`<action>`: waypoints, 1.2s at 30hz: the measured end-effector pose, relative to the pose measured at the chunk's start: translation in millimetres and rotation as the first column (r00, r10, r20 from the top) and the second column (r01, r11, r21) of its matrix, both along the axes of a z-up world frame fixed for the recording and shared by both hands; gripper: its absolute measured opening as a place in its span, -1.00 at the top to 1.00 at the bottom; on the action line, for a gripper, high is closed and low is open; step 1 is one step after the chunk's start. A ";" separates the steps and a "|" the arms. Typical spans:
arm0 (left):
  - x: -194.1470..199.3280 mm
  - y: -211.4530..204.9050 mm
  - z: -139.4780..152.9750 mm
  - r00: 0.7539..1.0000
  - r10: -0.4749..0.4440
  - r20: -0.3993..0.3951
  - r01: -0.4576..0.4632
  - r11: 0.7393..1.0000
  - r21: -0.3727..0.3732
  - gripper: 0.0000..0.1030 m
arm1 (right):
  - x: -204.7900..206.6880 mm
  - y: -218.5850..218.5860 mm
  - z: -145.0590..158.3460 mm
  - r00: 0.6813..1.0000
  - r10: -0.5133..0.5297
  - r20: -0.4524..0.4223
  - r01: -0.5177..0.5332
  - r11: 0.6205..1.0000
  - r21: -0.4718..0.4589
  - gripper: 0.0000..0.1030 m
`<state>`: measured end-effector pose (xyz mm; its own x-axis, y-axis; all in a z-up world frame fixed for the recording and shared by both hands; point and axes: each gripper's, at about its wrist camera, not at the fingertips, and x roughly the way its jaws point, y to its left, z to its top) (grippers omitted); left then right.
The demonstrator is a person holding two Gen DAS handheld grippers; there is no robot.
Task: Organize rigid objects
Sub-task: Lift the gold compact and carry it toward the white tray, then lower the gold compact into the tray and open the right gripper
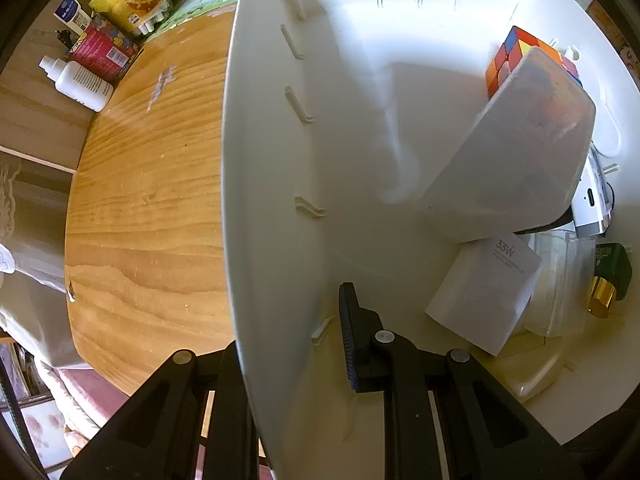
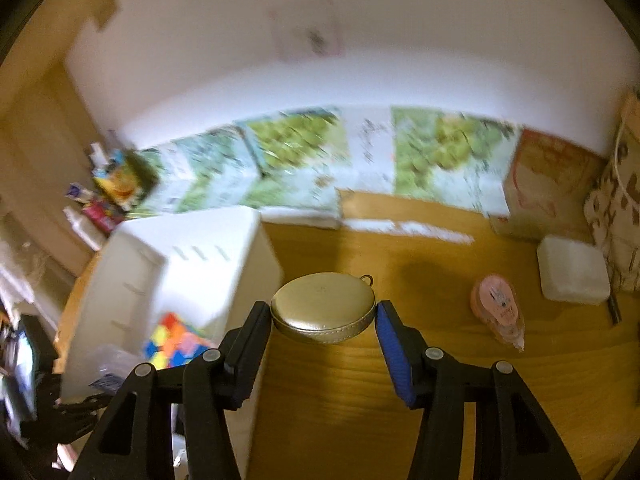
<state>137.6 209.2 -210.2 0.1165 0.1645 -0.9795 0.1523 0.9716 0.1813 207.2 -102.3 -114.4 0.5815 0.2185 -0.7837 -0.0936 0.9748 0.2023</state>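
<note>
My left gripper (image 1: pixel 288 332) is shut on the near wall of a white plastic bin (image 1: pixel 272 160), one finger outside and one inside. Inside the bin lie a colour cube (image 1: pixel 506 60), a frosted white box (image 1: pixel 516 152), a white 33W charger box (image 1: pixel 484 296) and a clear case (image 1: pixel 560 284). My right gripper (image 2: pixel 323 322) is shut on a round gold case (image 2: pixel 323 306), held above the wooden table (image 2: pixel 400 380) just right of the bin (image 2: pixel 168 272). The cube also shows in the right wrist view (image 2: pixel 176 340).
A pink correction-tape dispenser (image 2: pixel 498 308) and a white square box (image 2: pixel 572 270) lie on the table to the right. Green printed boxes (image 2: pixel 296 160) and a carton (image 2: pixel 548 184) line the back wall. A white bottle (image 1: pixel 80 82) and packets (image 1: pixel 128 0) sit at the far left edge.
</note>
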 end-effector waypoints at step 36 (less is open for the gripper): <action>-9.5 -2.6 6.6 1.000 -0.001 0.008 0.002 1.000 -0.016 0.64 | -44.8 83.4 40.8 0.904 0.424 0.050 -0.419 0.904 -0.089 -0.27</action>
<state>128.1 206.6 -203.6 0.1247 0.1482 -0.9811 0.1523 0.9742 0.1666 162.4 -18.8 -73.6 0.4992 0.3969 -0.7702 -0.5097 0.8534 0.1094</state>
